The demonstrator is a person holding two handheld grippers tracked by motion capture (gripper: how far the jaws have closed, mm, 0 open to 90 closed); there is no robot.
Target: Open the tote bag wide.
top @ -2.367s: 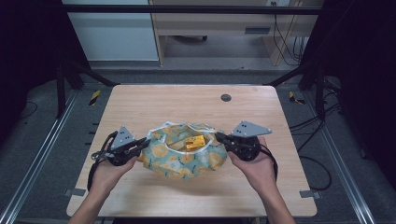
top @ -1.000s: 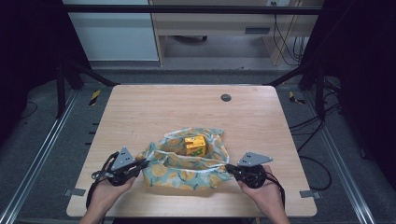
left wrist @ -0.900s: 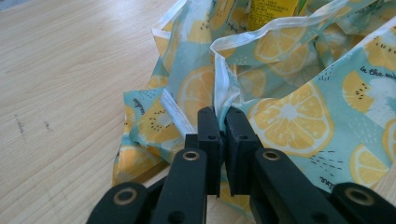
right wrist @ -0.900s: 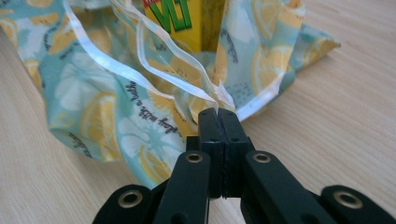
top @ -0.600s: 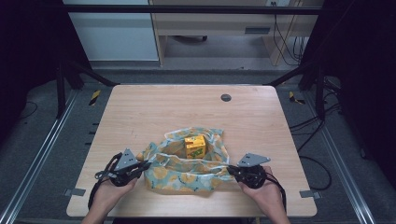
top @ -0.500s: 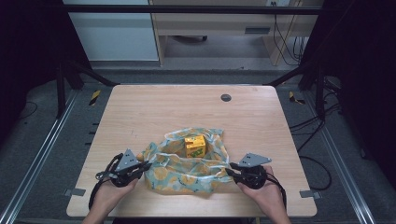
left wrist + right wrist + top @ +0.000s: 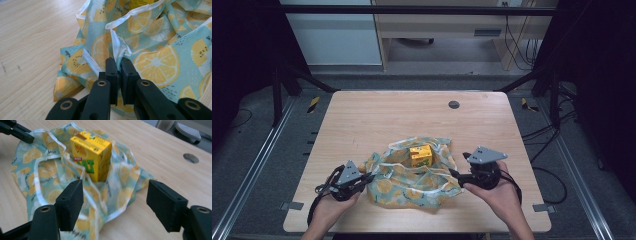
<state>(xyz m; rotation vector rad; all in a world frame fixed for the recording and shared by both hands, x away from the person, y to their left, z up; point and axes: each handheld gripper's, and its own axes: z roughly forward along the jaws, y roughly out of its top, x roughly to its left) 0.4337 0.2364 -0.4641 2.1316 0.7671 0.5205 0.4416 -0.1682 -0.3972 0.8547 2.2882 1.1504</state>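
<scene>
A teal cloth bag (image 7: 412,184) printed with lemon slices lies crumpled near the table's front. A yellow juice carton (image 7: 420,155) stands upright in its open mouth. My left gripper (image 7: 371,176) is at the bag's left side, shut on the white-trimmed hem (image 7: 117,53). My right gripper (image 7: 453,175) hovers by the bag's right edge. Its jaws have just been opening and stand wide in the right gripper view (image 7: 116,192), with nothing between the pads. The carton (image 7: 91,155) and bag (image 7: 47,170) lie beyond them.
The wooden table (image 7: 362,120) has a round dark hole (image 7: 454,104) near its far edge. My left gripper (image 7: 17,131) shows at the top left of the right gripper view. Metal frame rails run along both sides, and cables lie on the floor at right.
Both grippers first drew the bag toward the front edge. The right gripper then opened, let go of the bag's right edge and rose a little. The left gripper kept its grip.
</scene>
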